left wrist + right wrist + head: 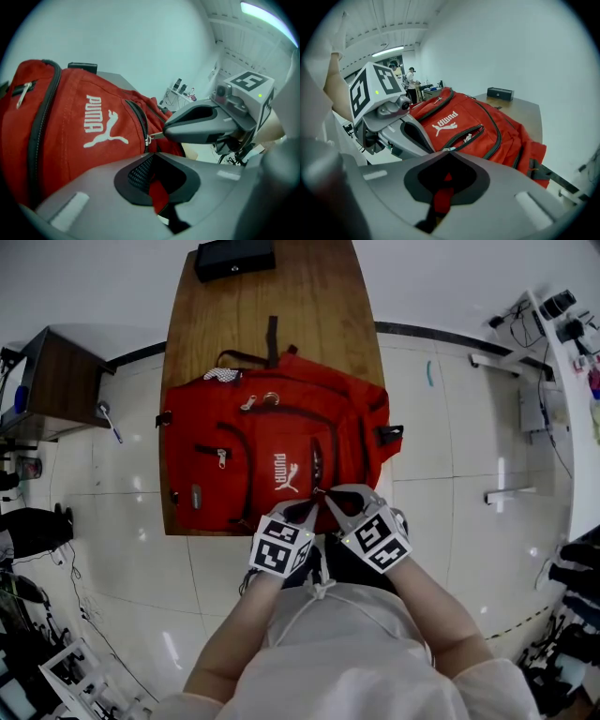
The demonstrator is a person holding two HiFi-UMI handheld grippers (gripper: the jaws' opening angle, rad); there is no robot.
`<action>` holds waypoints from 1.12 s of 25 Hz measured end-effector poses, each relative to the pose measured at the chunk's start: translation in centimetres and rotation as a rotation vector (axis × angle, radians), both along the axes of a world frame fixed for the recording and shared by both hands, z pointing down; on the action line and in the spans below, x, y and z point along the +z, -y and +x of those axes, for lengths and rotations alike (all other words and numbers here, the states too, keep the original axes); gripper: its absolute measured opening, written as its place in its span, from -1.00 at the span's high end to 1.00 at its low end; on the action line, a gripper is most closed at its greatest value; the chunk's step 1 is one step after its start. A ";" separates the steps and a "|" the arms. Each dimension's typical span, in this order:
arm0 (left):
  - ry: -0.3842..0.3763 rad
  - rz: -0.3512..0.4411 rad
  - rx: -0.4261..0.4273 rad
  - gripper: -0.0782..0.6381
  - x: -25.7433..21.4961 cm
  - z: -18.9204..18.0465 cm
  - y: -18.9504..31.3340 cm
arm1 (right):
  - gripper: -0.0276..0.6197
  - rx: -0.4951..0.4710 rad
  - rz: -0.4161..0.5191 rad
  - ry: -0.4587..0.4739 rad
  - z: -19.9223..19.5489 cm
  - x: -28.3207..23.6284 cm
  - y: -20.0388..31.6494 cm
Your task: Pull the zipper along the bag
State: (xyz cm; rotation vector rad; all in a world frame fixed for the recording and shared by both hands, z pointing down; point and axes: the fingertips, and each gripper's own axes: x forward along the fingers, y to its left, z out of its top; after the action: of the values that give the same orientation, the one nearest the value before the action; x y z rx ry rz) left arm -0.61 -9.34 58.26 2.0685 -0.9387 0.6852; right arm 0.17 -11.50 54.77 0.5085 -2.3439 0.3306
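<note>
A red Puma backpack lies flat on the wooden table, its bottom towards me. Both grippers meet at its near edge. My right gripper is shut on the metal zipper pull at the near end of the black front-pocket zipper. Seen in the left gripper view, the right gripper's fingers pinch that pull at their tips. My left gripper sits just beside it, jaws together, with red bag fabric showing between them. In the right gripper view the left gripper's fingers reach down behind my own jaws.
A black box sits at the table's far end. A dark side table stands left of the table, on the tiled floor. Other zipper pulls hang on the bag's front. People stand far off in the room.
</note>
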 end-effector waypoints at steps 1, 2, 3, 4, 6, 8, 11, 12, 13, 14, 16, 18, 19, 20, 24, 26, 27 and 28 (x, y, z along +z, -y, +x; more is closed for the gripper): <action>-0.014 -0.010 -0.010 0.76 0.1 0.0 0.0 | 0.90 -0.020 0.028 -0.015 -0.1 -0.2 0.2; -0.025 -0.016 -0.021 0.76 0.1 0.0 0.0 | 0.90 -0.050 0.058 -0.038 -0.2 -0.3 0.3; -0.032 -0.019 -0.030 0.76 0.1 0.0 0.1 | 0.90 -0.079 0.081 -0.057 -0.4 -0.4 0.3; -0.037 -0.021 -0.036 0.76 0.1 0.0 0.2 | 0.90 -0.094 0.090 -0.064 -0.5 -0.4 0.4; -0.049 -0.028 -0.050 0.76 0.0 0.0 0.4 | 0.90 -0.085 0.071 -0.048 -0.4 -0.5 0.7; -0.066 -0.039 -0.065 0.76 0.0 0.0 0.5 | 0.90 -0.079 0.064 -0.038 -0.3 -0.7 1.0; -0.073 -0.055 -0.079 0.76 0.2 -0.1 0.6 | 0.90 -0.108 0.095 -0.059 -0.4 -1.0 1.4; -0.071 -0.060 -0.082 0.76 0.2 -0.2 0.6 | 0.90 -0.118 0.107 -0.063 -0.4 -1.1 1.6; -0.071 -0.064 -0.086 0.76 0.3 -0.1 0.7 | 0.90 -0.124 0.117 -0.066 -0.5 -1.3 1.9; -0.075 -0.070 -0.091 0.76 0.4 -0.1 0.7 | 0.90 -0.129 0.126 -0.070 -0.4 -1.5 2.3; -0.092 -0.082 -0.106 0.76 0.5 0.0 1.0 | 0.90 -0.136 0.138 -0.079 -0.3 -1.7 2.9; -0.107 -0.091 -0.116 0.76 0.5 0.0 1.2 | 0.90 -0.145 0.146 -0.089 -0.3 -1.8 3.5; -0.112 -0.093 -0.118 0.76 0.5 0.0 1.2 | 0.90 -0.146 0.151 -0.091 -0.3 -1.9 3.7; -0.115 -0.095 -0.118 0.76 0.4 0.0 1.3 | 0.90 -0.145 0.156 -0.093 -0.3 -2.0 4.0; -0.128 -0.111 -0.114 0.76 0.5 0.0 1.4 | 0.90 -0.133 0.174 -0.096 -0.3 -2.3 5.6; -0.134 -0.119 -0.114 0.76 0.5 0.1 1.4 | 0.90 -0.138 0.178 -0.102 -0.5 -2.4 6.3; -0.137 -0.123 -0.114 0.76 0.5 0.1 1.5 | 0.90 -0.140 0.179 -0.105 -0.5 -2.3 6.7; -0.139 -0.126 -0.113 0.76 0.5 0.2 1.5 | 0.90 -0.138 0.181 -0.107 -0.5 -2.3 7.2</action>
State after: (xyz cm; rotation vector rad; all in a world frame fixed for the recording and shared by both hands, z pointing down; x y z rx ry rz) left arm -0.38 -10.87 58.73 1.9107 -0.9021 0.5206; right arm -0.34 -18.66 52.49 0.4352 -2.3011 0.0263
